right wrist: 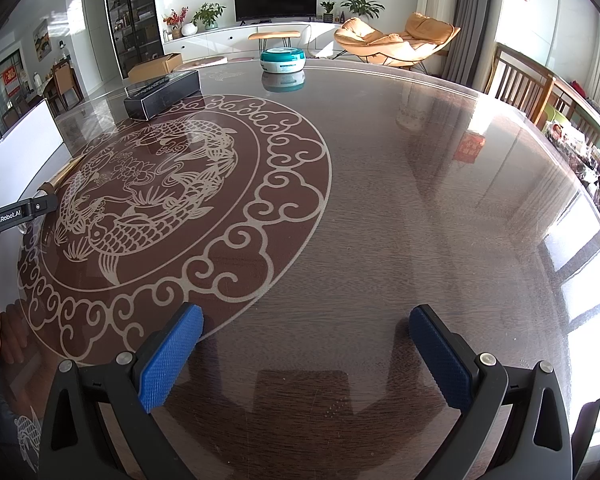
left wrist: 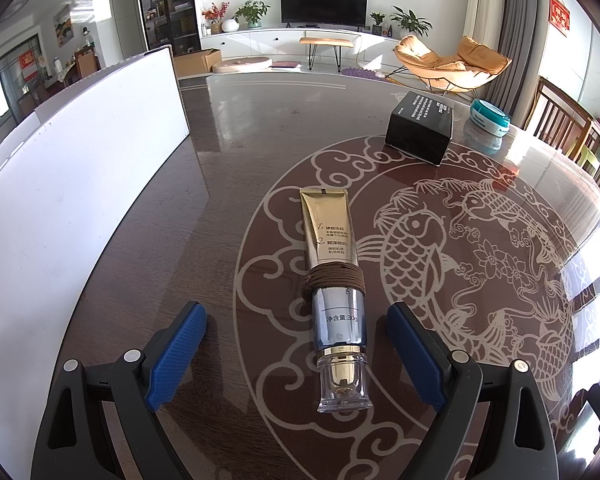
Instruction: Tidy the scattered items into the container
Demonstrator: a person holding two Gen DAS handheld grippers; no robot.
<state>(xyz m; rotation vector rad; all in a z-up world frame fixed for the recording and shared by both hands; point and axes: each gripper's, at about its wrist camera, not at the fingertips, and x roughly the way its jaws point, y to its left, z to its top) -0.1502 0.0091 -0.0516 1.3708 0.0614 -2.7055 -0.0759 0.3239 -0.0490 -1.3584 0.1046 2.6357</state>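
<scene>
Scene: a glossy round table point(right wrist: 380, 200) with a carp inlay, 3 loose items lying on it, a white container point(left wrist: 80, 200) standing at its left side.
Tube: a gold and silver cosmetic tube point(left wrist: 334, 276), wound with a brown cord point(left wrist: 334, 278), lay cap-first between the jaws of the left gripper point(left wrist: 296, 348), touched by neither pad.
Left gripper: jaws spread wide, gripping nothing.
Right gripper: the right gripper point(right wrist: 306, 356) hung over bare tabletop, jaws apart and empty.
Black box: a black box point(left wrist: 420, 128) sat well beyond the tube, on the inlay's far edge.
Teal jar: a teal jar point(right wrist: 283, 60) rested near the far rim, just past the box.
Container: only its outer wall showed; its inside could not be seen.
Progress: judged barely begun, all 3 items were out on the table and the tube looked first in line.
</scene>
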